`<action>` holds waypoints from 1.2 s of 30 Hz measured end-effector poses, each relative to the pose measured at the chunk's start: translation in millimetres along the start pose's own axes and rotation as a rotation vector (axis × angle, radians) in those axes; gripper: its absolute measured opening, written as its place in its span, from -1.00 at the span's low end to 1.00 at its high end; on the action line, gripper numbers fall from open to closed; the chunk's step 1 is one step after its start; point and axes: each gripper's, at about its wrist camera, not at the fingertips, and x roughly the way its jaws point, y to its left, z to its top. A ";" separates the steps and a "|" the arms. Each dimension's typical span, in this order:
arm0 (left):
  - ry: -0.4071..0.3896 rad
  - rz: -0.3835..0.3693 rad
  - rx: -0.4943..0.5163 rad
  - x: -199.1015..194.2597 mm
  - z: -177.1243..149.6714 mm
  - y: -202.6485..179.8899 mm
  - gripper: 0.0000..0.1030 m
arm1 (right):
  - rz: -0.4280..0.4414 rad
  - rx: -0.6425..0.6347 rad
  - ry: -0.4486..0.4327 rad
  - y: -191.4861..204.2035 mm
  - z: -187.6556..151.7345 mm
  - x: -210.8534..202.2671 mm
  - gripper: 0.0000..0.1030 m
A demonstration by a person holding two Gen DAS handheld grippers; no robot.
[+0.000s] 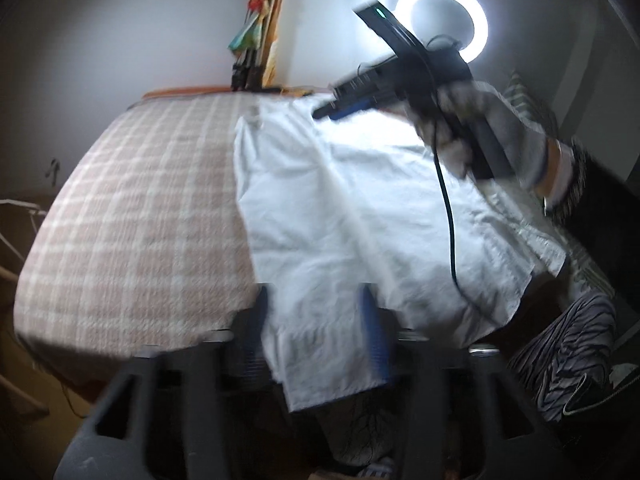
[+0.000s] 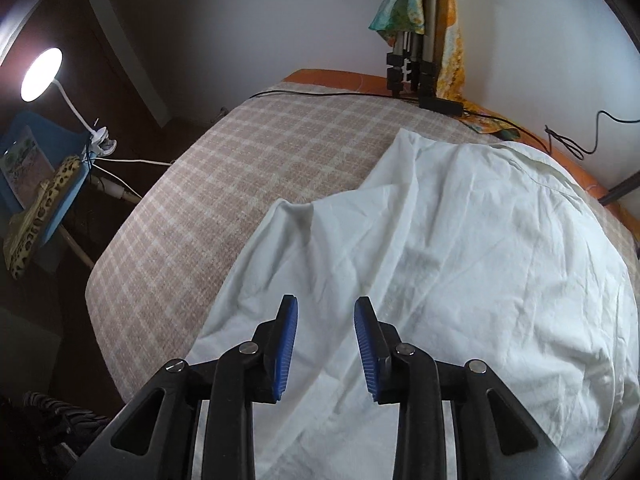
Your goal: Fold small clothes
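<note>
- A white garment point(image 2: 460, 248) lies spread and wrinkled on the right part of a pink-and-cream checked bed cover point(image 2: 224, 184); its near edge hangs over the front edge of the bed.
- The left gripper point(image 1: 316, 336) sits low at that front edge. Its 2 blue-padded fingers point(image 1: 374, 332) stand apart with the white cloth between them; the view is blurred, so I cannot tell whether the pads touch the fabric.
- The right gripper point(image 2: 326, 344) is above the garment, its 2 blue pads point(image 2: 286, 348) set apart with nothing gripped between them.
- In the left wrist view, the right gripper point(image 1: 352, 106) is held by a gloved hand point(image 1: 480, 128) over the garment's far side, with a black cable point(image 1: 448, 216) trailing down.
- A ring light point(image 1: 442, 20) glows by the wall behind it.
- A lit clip lamp point(image 2: 42, 74) is at the left side of the bed.
</note>
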 end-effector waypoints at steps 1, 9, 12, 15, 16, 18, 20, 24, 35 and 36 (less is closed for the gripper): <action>-0.019 -0.001 0.006 -1.5 2.4 -3.8 0.17 | 0.004 0.011 -0.014 -3.8 -8.1 -9.4 -0.35; -0.082 -0.036 0.112 -2.4 26.3 -47.2 0.17 | -0.020 0.116 -0.131 -45.6 -60.0 -89.8 0.12; -0.090 -0.062 0.152 1.2 32.5 -66.8 0.17 | -0.069 0.146 -0.205 -68.6 -81.8 -127.1 0.31; -0.084 -0.101 0.187 9.8 37.5 -89.0 0.17 | -0.122 0.186 -0.240 -96.9 -107.4 -161.4 0.31; -0.081 -0.116 0.201 13.3 39.0 -97.6 0.17 | -0.136 0.203 -0.247 -106.8 -117.8 -171.7 0.31; -0.074 -0.141 0.222 19.7 40.5 -113.3 0.17 | -0.171 0.243 -0.253 -131.1 -139.3 -192.1 0.31; -0.065 -0.174 0.230 27.8 42.0 -129.3 0.17 | -0.202 0.291 -0.255 -155.7 -159.7 -210.4 0.31; -0.041 -0.231 0.239 47.3 44.6 -158.0 0.17 | -0.251 0.406 -0.264 -207.2 -205.2 -244.1 0.31; 0.053 -0.350 0.316 100.5 47.9 -241.5 0.17 | -0.344 0.636 -0.190 -306.6 -342.0 -281.1 0.10; 0.061 -0.365 0.320 104.1 48.4 -248.7 0.17 | -0.342 0.652 -0.177 -312.8 -353.3 -281.1 0.09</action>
